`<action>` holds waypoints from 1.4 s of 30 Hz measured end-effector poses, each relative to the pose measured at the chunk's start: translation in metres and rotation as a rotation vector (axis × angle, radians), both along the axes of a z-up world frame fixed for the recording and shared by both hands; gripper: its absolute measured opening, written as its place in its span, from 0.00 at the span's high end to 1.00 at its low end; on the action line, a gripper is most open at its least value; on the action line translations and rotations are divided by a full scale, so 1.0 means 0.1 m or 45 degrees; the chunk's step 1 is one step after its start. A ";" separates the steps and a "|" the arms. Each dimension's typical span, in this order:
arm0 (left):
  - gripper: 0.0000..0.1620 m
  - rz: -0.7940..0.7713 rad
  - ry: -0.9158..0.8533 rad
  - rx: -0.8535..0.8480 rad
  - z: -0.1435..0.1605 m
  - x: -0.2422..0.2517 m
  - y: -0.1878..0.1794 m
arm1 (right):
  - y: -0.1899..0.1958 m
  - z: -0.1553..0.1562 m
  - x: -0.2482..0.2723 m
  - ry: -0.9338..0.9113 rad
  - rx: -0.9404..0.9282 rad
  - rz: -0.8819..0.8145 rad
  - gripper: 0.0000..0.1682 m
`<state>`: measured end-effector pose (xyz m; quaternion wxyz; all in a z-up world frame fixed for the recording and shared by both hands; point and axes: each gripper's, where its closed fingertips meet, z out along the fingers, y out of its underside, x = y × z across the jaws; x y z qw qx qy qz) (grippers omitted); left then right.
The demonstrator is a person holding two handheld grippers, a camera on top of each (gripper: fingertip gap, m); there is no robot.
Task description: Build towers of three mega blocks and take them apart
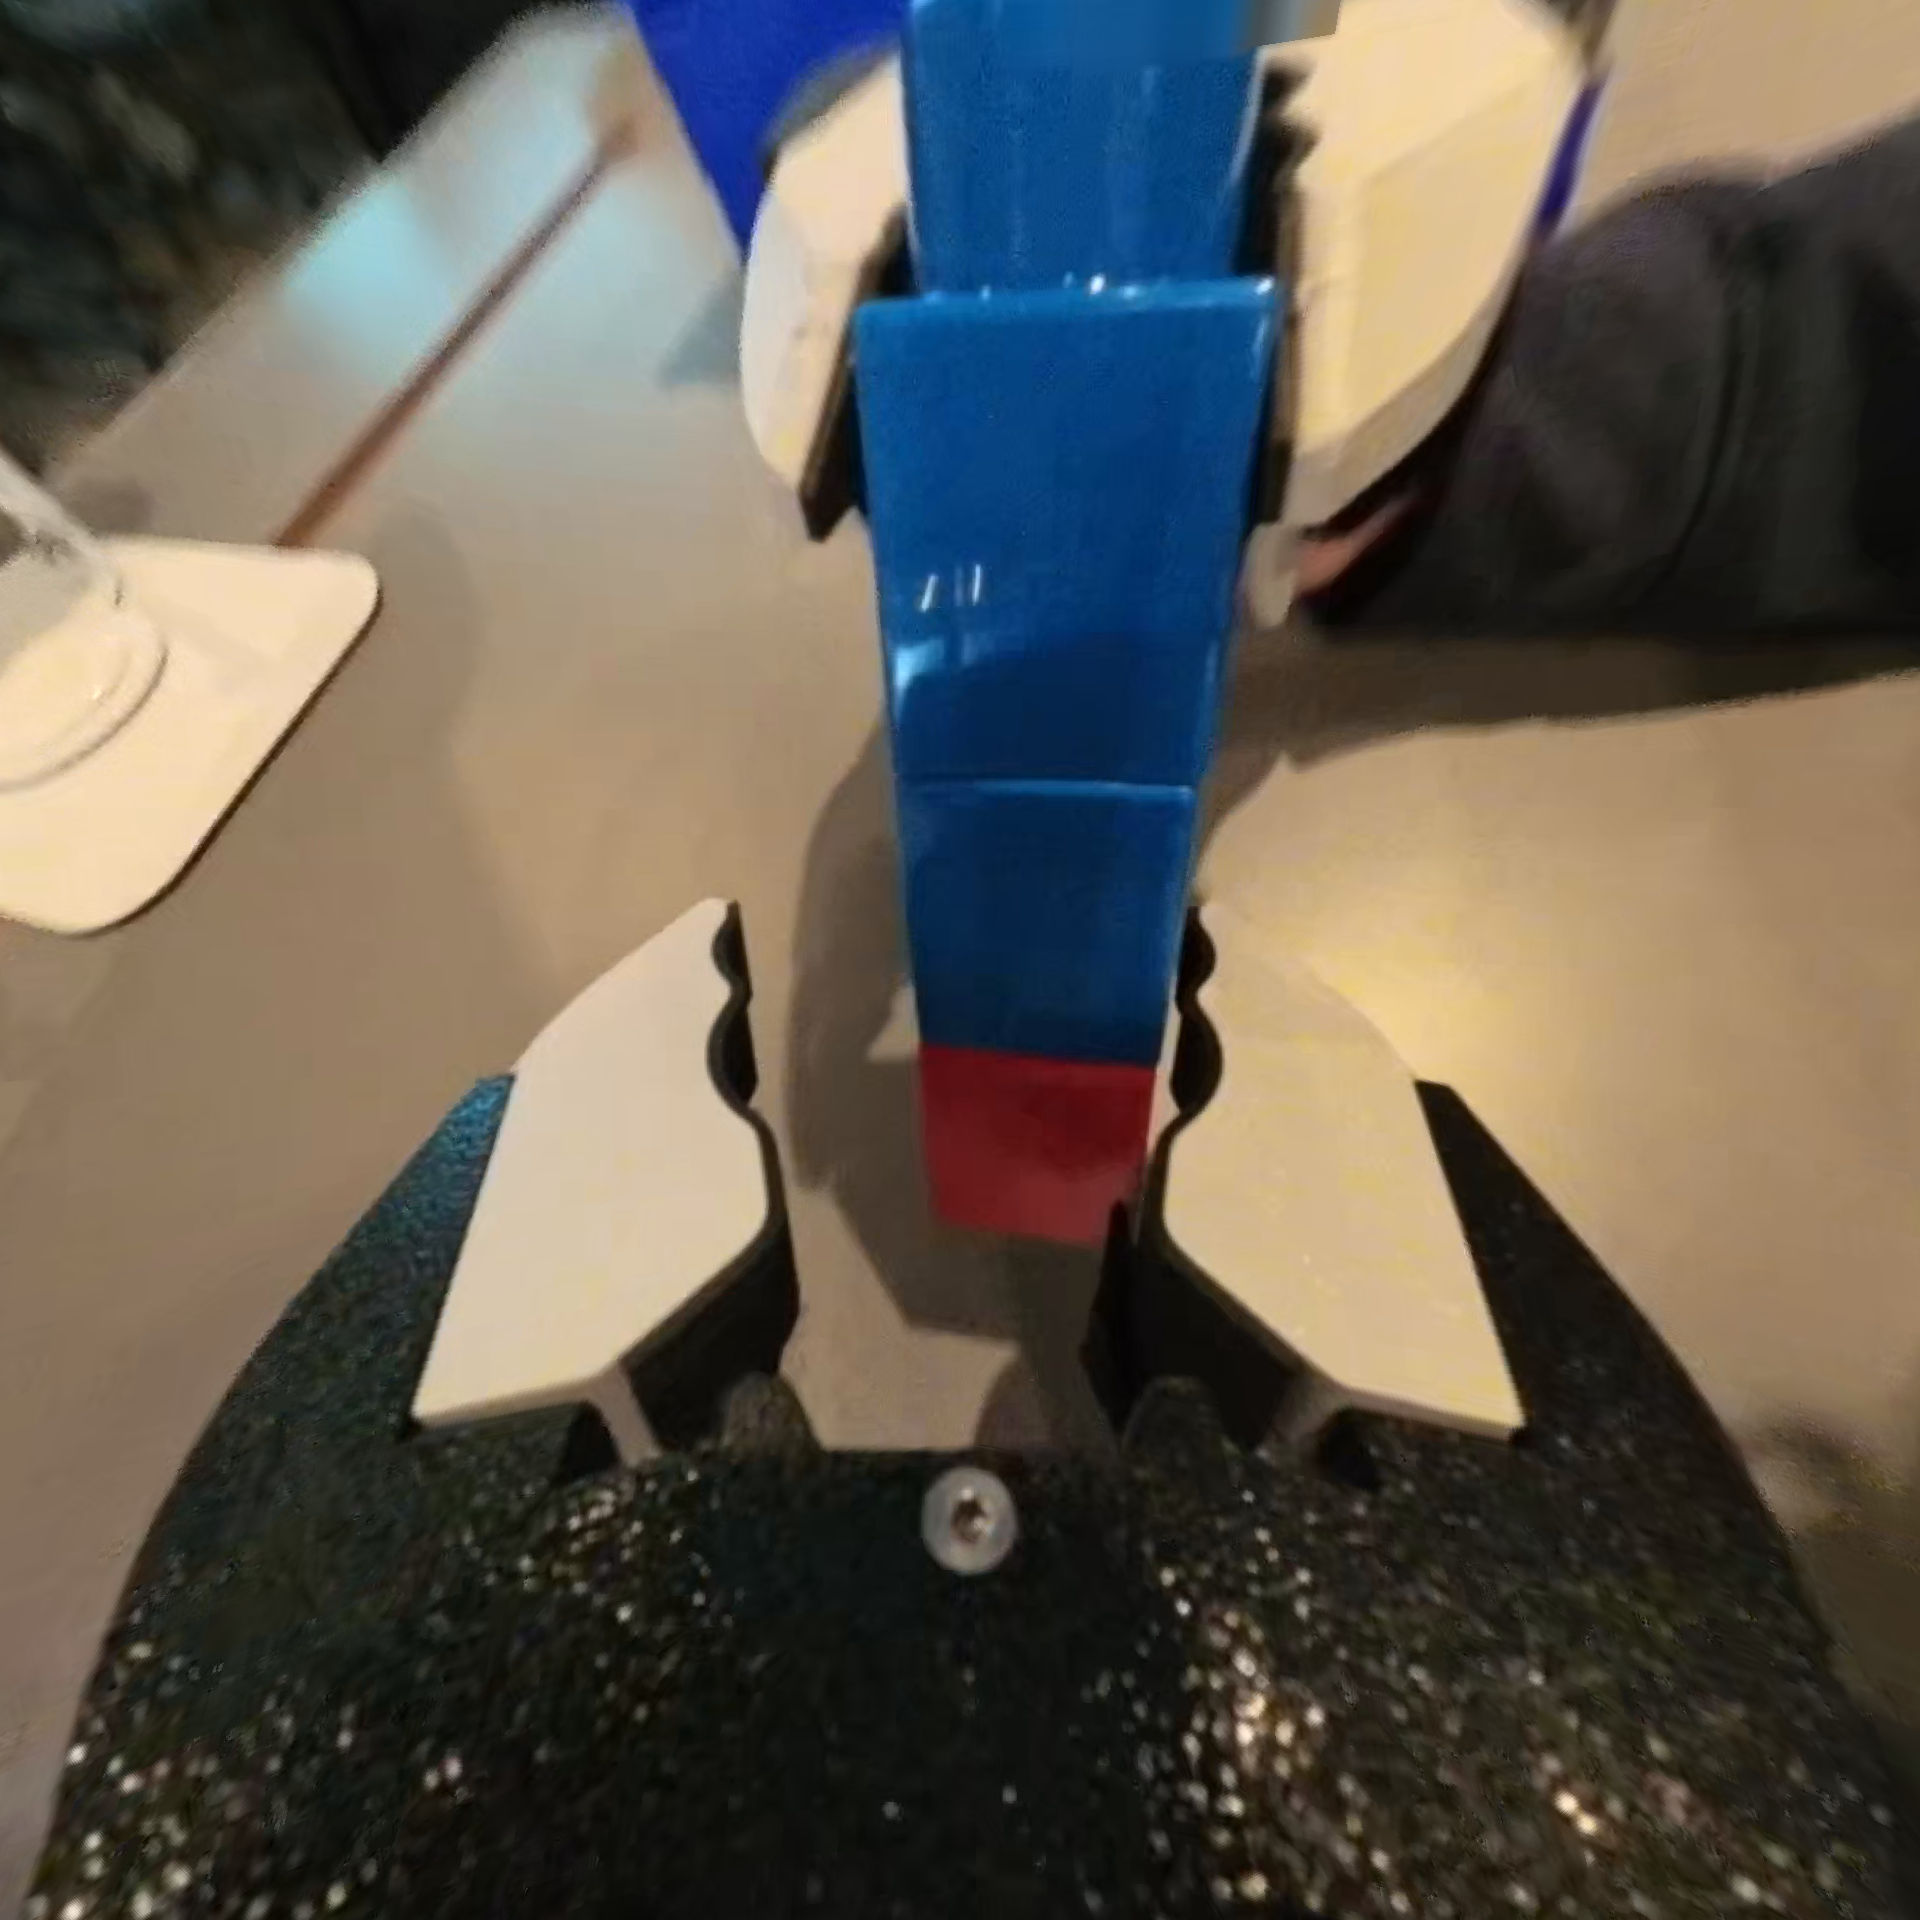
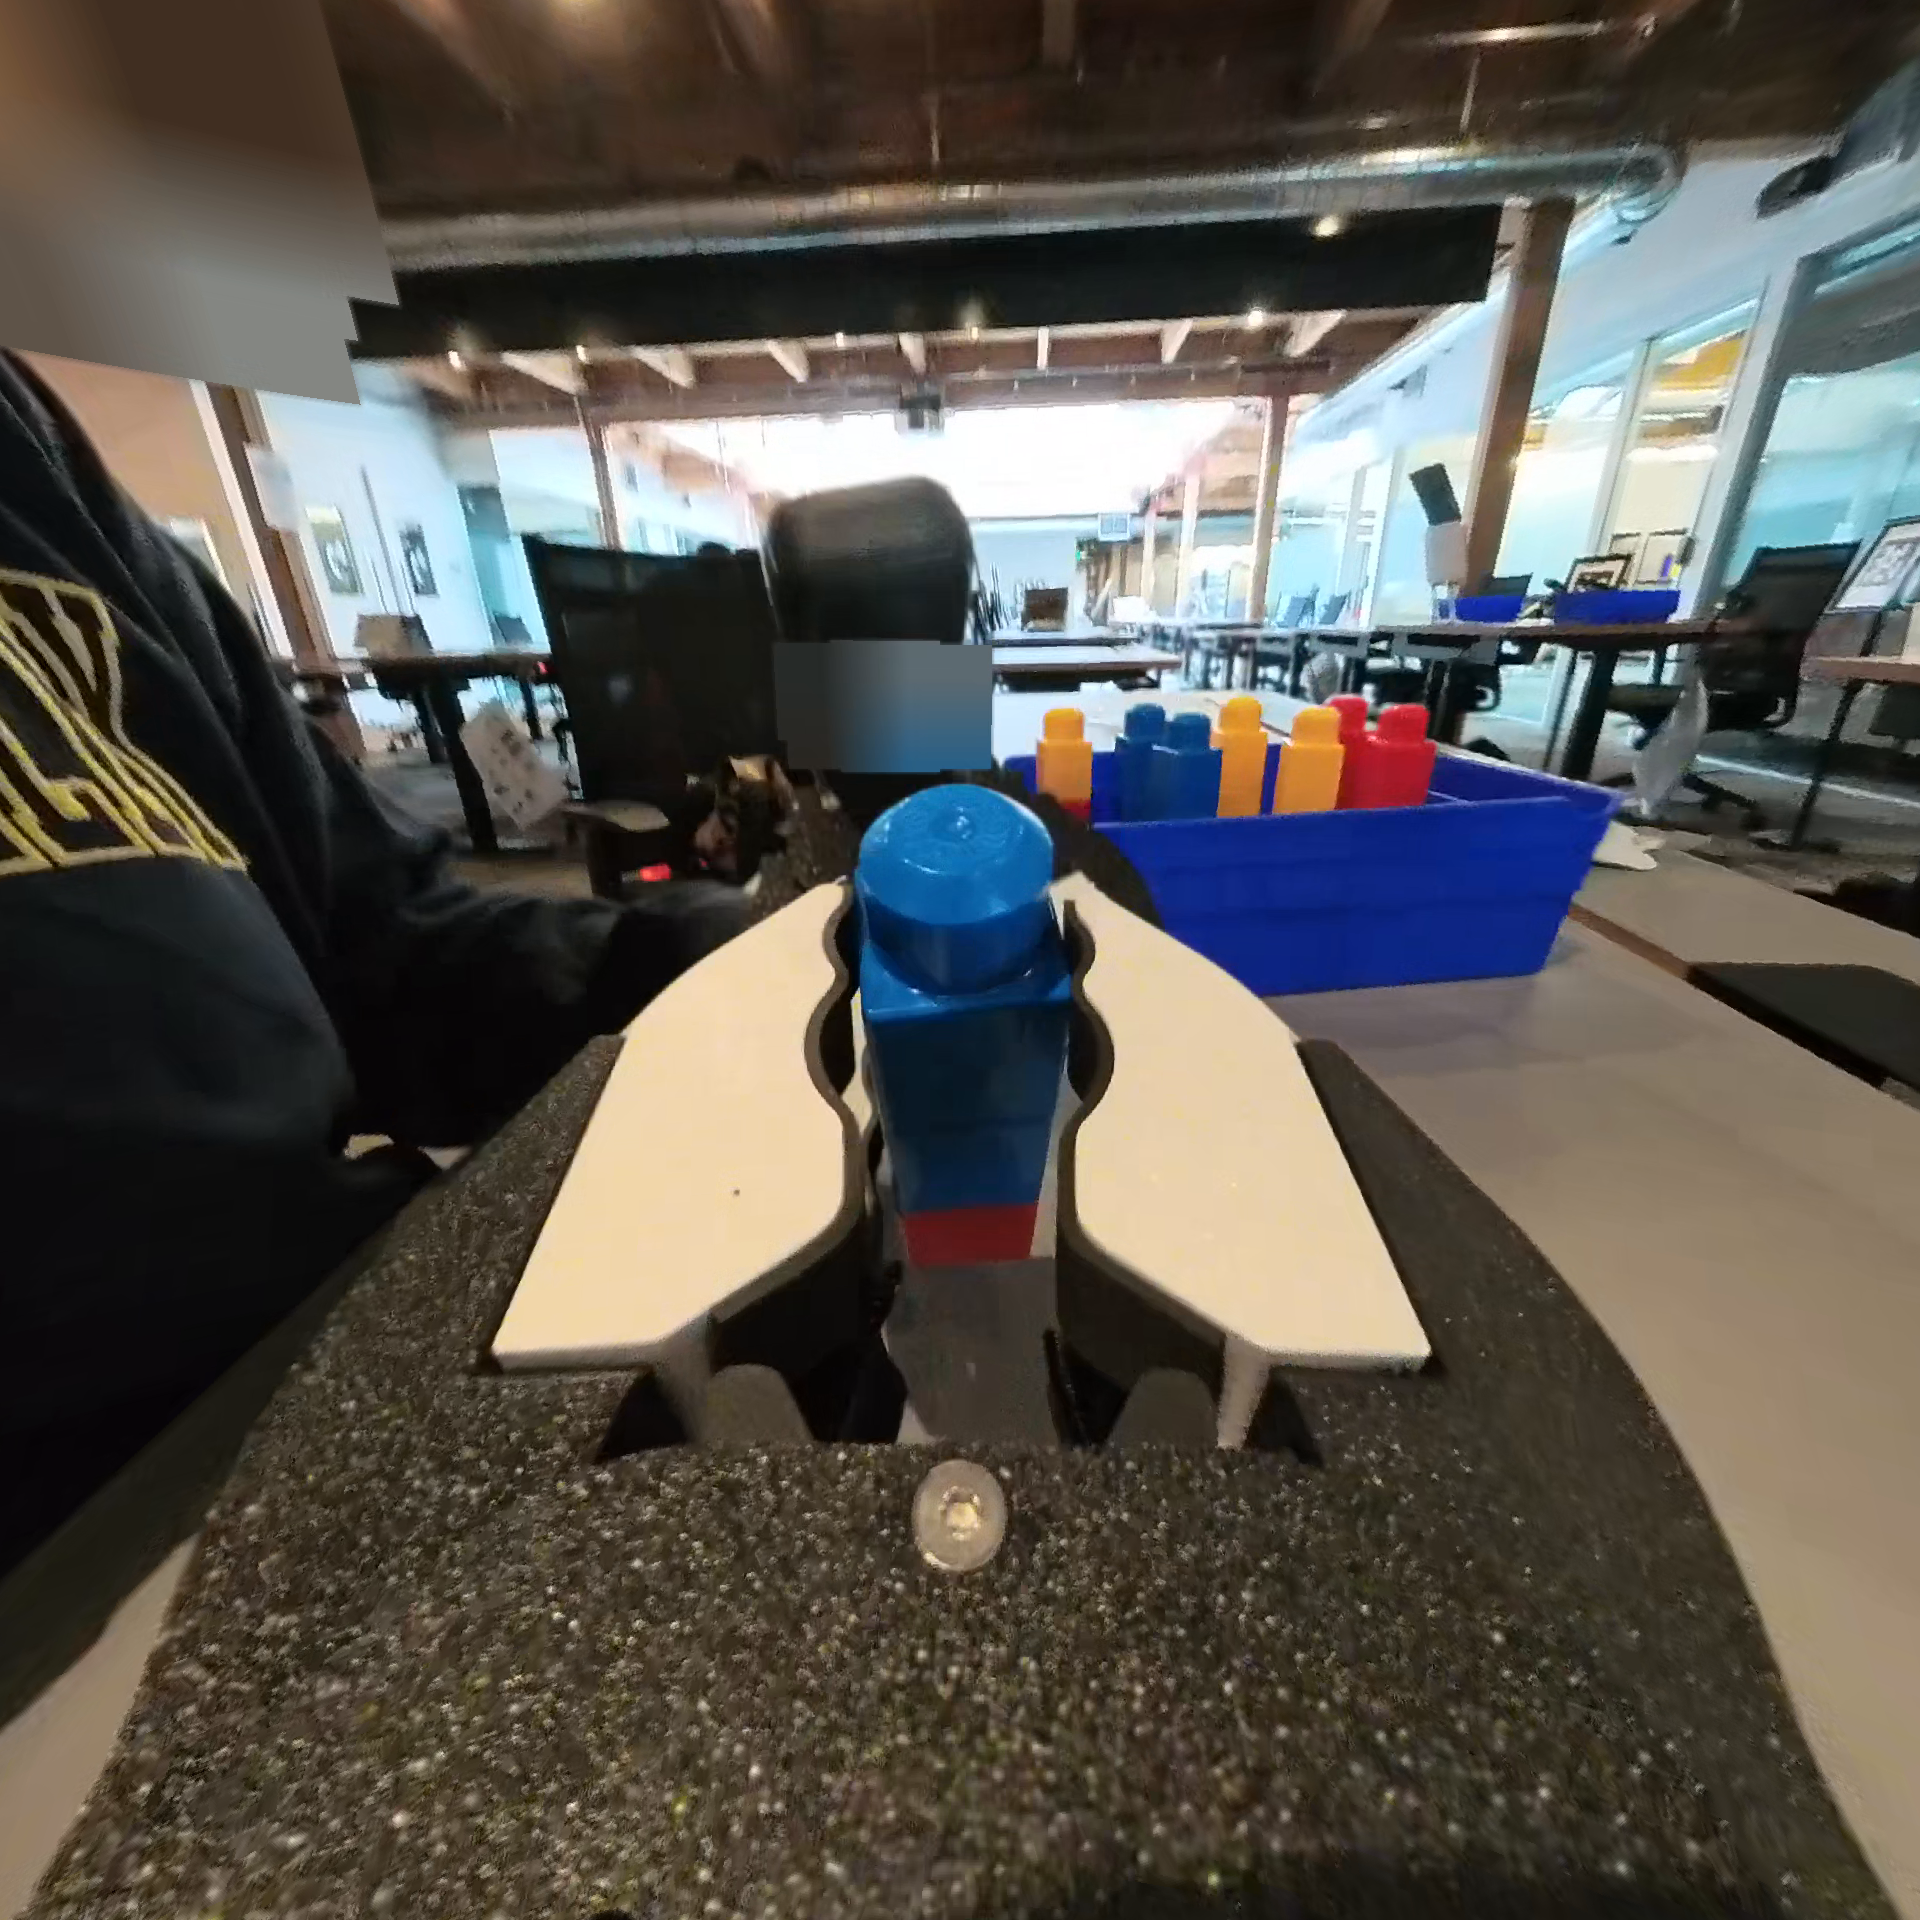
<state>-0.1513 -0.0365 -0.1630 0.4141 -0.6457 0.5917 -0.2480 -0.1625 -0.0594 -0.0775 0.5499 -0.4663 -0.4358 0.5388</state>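
A tower of three mega blocks stands on the grey table (image 1: pixel 499 1091): a red block (image 1: pixel 1039 1143) at the bottom, a blue block (image 1: pixel 1049 914) on it, and a second blue block (image 1: pixel 1070 520) on top. My left gripper (image 1: pixel 966 925) is open around the two lower blocks; its right finger is at the tower's side and its left finger stands apart. My right gripper (image 2: pixel 956 914) is shut on the top blue block (image 2: pixel 966 1049) just under its stud, and it also shows in the left wrist view (image 1: pixel 1070 436). The red block (image 2: pixel 971 1236) shows low between its fingers.
A blue bin (image 2: pixel 1351 904) with several upright yellow, blue and red blocks stands behind the tower to the right. A clear glass (image 1: pixel 62 644) sits on a white coaster (image 1: pixel 229 727) to the left. A person's dark sleeve (image 1: pixel 1662 436) and torso (image 2: pixel 156 987) are close by.
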 end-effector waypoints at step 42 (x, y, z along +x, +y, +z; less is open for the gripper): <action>0.75 -0.073 -0.525 -0.491 0.10 0.13 -0.06 | 0.27 0.39 1.73 -0.781 0.148 -1.319 0.78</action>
